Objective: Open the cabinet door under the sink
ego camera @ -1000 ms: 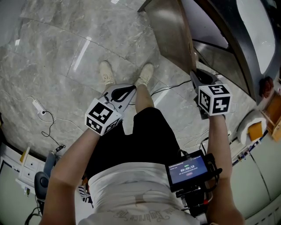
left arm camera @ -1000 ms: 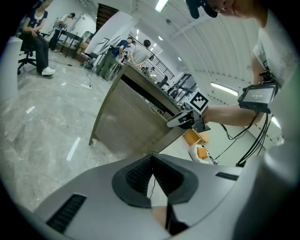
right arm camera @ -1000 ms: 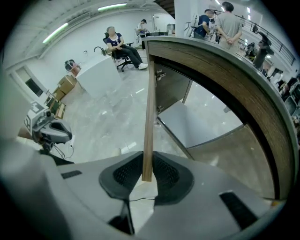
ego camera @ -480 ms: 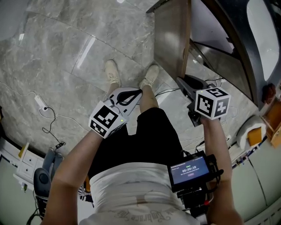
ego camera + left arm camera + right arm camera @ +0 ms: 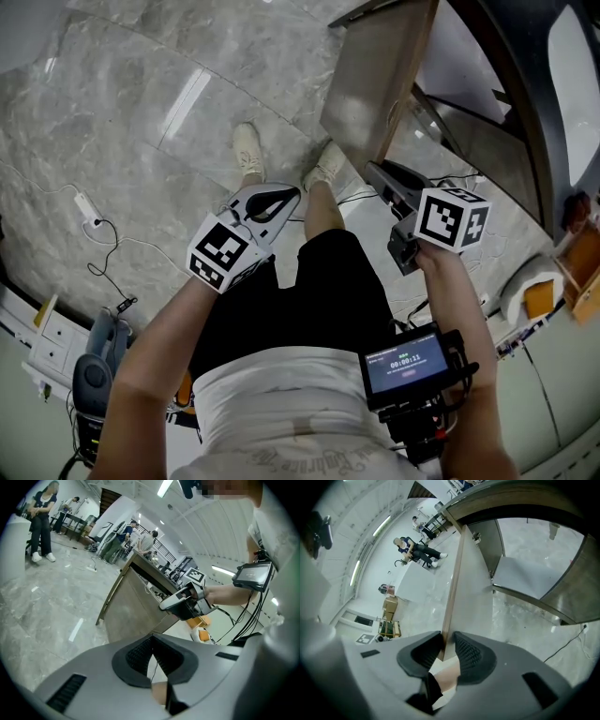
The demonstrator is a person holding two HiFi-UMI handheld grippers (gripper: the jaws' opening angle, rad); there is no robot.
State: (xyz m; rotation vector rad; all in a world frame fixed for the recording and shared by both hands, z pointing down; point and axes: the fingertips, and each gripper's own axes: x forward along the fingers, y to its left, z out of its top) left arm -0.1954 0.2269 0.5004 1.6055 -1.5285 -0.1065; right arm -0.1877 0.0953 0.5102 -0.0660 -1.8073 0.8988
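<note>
Right gripper view has the door point(image 5: 473, 583) edge-on, its free edge standing between the pads point(image 5: 472, 653) of my right claw point(image 5: 447, 644). The jaws have just been opening, yet both pads seem to sit against the panel, one on each face, so I read it as a grasp on the door, though the wide lens makes the contact hard to judge. The door is swung well out from the cabinet point(image 5: 525, 569), whose bare inside shows to its right under the dark counter rim.

In the head view the door stands at the upper middle, angled away from the cabinet, with my right claw at its near lower corner. My left claw point(image 5: 284, 194) hangs apart from all this, over my left thigh; its jaws are clenched together on nothing.

My shoes point(image 5: 248, 150) are planted on the grey marble floor point(image 5: 141, 122) just short of the door. A white cable point(image 5: 94, 234) trails over the floor at the left, and a small screen point(image 5: 405, 361) sits at my waist.
</note>
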